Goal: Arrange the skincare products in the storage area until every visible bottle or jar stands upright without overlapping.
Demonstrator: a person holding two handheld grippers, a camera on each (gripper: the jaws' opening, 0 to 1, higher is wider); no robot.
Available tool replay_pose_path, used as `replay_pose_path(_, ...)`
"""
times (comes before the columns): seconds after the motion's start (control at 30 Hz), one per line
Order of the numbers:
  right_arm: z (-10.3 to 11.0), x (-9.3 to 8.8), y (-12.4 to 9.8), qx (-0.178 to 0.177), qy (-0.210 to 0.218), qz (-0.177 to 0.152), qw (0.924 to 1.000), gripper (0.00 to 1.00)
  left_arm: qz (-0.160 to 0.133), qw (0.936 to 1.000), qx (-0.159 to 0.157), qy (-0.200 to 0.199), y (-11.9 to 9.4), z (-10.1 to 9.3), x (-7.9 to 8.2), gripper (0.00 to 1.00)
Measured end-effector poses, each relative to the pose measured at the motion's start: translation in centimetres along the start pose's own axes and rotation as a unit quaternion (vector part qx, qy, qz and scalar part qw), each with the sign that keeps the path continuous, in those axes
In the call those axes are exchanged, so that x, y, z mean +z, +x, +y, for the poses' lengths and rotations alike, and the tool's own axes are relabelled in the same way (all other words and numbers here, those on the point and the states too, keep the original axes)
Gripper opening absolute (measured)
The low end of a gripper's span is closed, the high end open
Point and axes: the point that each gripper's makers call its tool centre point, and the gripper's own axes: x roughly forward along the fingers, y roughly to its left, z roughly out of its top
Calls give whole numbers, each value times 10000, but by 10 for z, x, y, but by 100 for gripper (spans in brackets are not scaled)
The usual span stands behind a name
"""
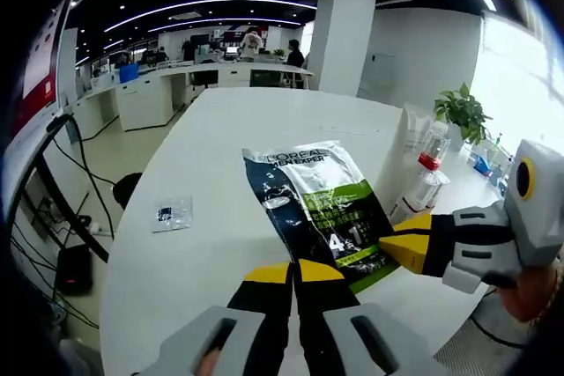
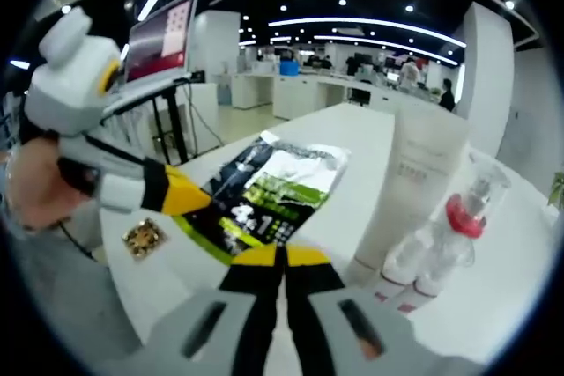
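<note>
In the left gripper view, our left gripper (image 1: 293, 272) has its yellow-tipped jaws pressed together with nothing between them, just short of the near edge of the L'Oreal sachet (image 1: 322, 210), which lies flat on the white table (image 1: 203, 165). The right gripper (image 1: 412, 246) comes in from the right, its tip at the sachet's near corner; we cannot tell whether it pinches it. A clear bottle with a red collar (image 1: 429, 165) stands beyond, beside a white tube (image 1: 407, 143). A small packet (image 1: 171, 213) lies well apart to the left.

In the right gripper view, our right gripper (image 2: 284, 260) is also closed and empty, at the sachet's (image 2: 264, 191) edge. The left gripper (image 2: 189, 195) reaches in from the left. The tall white tube (image 2: 414, 191) stands upright; the clear bottles (image 2: 441, 248) lean against it.

We judge the arranging barely begun; next we need to open one pair of jaws and take the sachet or the leaning bottles.
</note>
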Motion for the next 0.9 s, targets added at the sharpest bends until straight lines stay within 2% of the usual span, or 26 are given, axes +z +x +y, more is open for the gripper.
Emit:
replay_pose_path(0.17, -7, -4, 1, -93, 92, 33, 9999, 0, 80, 9998, -55, -201, 5, -5, -2, 1)
replay_pose_path(0.3, -11, -5, 1, -212, 47, 33, 9998, 0, 82, 9977, -114, -667, 12, -8, 3, 0)
replay_pose_path(0.5, -19, -15, 2, -320, 132, 144, 9993, 0, 177, 9976, -169, -654, 23, -13, -2, 0)
replay_pose_path(0.6, -18, -20, 3, -315, 111, 252, 9991, 0, 244, 9990, -204, -324, 25, -13, -14, 1)
replay_pose_path(0.7, -16, -22, 4, -274, 159, 305, 9990, 0, 363, 9986, -208, -319, 27, -10, -20, 1)
replay_pose_path(0.83, -15, -25, 6, -283, 106, 353, 9989, 1, 373, 9986, -250, -261, 28, -9, -19, 1)
replay_pose_path(0.9, -16, -32, 6, -296, 134, 473, 9984, 1, 498, 9977, -285, -358, 32, -11, -24, 1)
